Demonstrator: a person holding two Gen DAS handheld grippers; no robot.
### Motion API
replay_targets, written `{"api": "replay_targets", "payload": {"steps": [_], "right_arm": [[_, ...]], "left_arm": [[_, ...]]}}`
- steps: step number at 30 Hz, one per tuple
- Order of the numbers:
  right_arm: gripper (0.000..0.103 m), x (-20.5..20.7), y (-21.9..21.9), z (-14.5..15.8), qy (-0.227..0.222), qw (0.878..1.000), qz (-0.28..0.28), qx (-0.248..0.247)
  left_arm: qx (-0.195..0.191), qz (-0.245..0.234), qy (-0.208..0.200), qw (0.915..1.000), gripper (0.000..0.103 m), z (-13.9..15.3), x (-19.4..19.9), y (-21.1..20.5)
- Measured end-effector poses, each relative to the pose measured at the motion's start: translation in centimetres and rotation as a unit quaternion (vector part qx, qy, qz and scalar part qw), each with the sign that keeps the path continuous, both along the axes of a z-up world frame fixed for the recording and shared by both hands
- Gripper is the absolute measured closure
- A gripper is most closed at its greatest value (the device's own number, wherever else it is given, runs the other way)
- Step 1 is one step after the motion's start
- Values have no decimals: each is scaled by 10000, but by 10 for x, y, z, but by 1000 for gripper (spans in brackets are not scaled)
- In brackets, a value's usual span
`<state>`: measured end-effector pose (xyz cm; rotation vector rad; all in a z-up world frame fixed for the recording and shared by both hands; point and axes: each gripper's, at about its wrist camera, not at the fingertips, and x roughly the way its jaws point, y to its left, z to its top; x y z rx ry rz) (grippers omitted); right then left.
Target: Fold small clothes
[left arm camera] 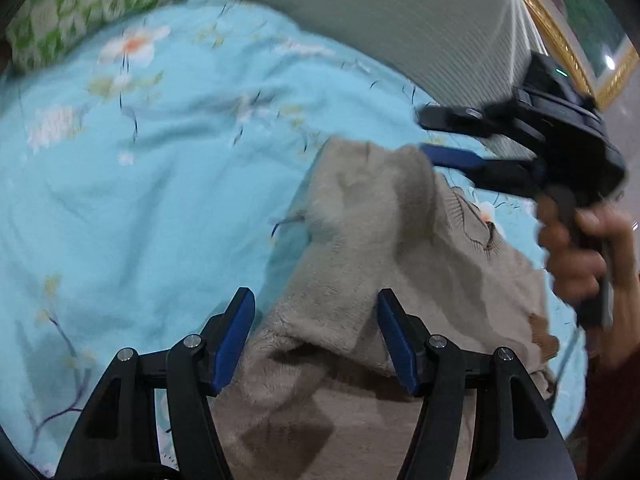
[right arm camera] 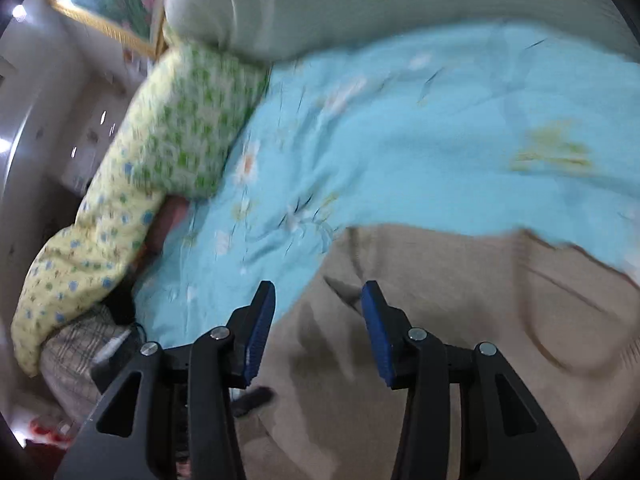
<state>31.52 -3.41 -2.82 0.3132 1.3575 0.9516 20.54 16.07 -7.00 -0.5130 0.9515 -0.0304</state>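
A small beige knit sweater point(left arm camera: 400, 248) with a fleecy inside lies partly folded on the light blue floral bedspread point(left arm camera: 160, 168). My left gripper point(left arm camera: 316, 300) is open just above its near folded edge, jaws wide apart, holding nothing. My right gripper point(left arm camera: 424, 132) shows in the left wrist view above the sweater's far corner, with its fingers apart. In the right wrist view the right gripper point(right arm camera: 318, 292) is open and empty over the sweater point(right arm camera: 460, 320), near its left edge. Both views are blurred.
A green-and-white patterned pillow point(left arm camera: 92, 4) lies at the bed's far left; it also shows in the right wrist view point(right arm camera: 180, 128). A pale headboard cushion point(left arm camera: 400, 20) runs along the back. A gold-framed picture point(left arm camera: 576, 40) hangs beyond. A plaid cloth point(right arm camera: 80, 356) lies at the bed's edge.
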Motion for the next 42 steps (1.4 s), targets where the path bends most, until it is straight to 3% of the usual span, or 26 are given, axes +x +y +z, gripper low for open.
{"api": "replay_targets", "payload": {"steps": [6,8,9,10,14,18,20,24,27,28,29,31,35,38,42], "right_arm": [[56,9,49,-44,470,9900,1157,-656],[58,5,61,-45,374,9872,1456,-525],[79,4,65,-42,233,9871,1519,-451],[98,6,69,-39,115,9879,1513,-321],[99,20,90,-35,-377,9927,1123,227],[99,20,109,-66,-437,9949,866,-284],[98,21,96,-57,-528,9972,513,-117],[94,9,45,-2,-1118,9931,-188,312],[91,-28,3,25,-1102,9909,-418,644],[85,-46,-12,29,-1082,9907,-454,690],[80,-67,-28,31,-1101,9903,-517,669],[59,-107,-55,34,-1200,9885,-682,615],[59,-186,-114,31,-1224,9827,-1266,576],[59,-233,-156,25,-1303,9749,-1789,222],[59,-287,-204,19,-1326,9630,-2336,-205]], "left_arm": [[-296,-253,-214,9990,35,-17,-10,19],[-428,-293,-290,9982,35,-19,-14,27],[-483,-283,-316,9979,35,-19,-15,30],[-534,-244,-363,9976,35,-19,-17,33],[-625,-111,-459,9969,35,-21,-23,43],[-625,-73,-522,9967,35,-20,-30,42],[-620,-75,-540,9966,35,-20,-32,43],[-628,-43,-563,9964,35,-22,-33,49],[-479,-15,-503,9976,35,-19,-33,45],[-377,7,-467,9982,35,-18,-32,43],[-308,23,-430,9986,35,-17,-30,41],[-182,96,-347,9992,35,-12,-34,39],[-110,187,-300,9993,35,0,-55,40],[-188,46,-266,9995,35,8,-83,37],[47,-119,-168,9998,34,13,-119,31]]}}
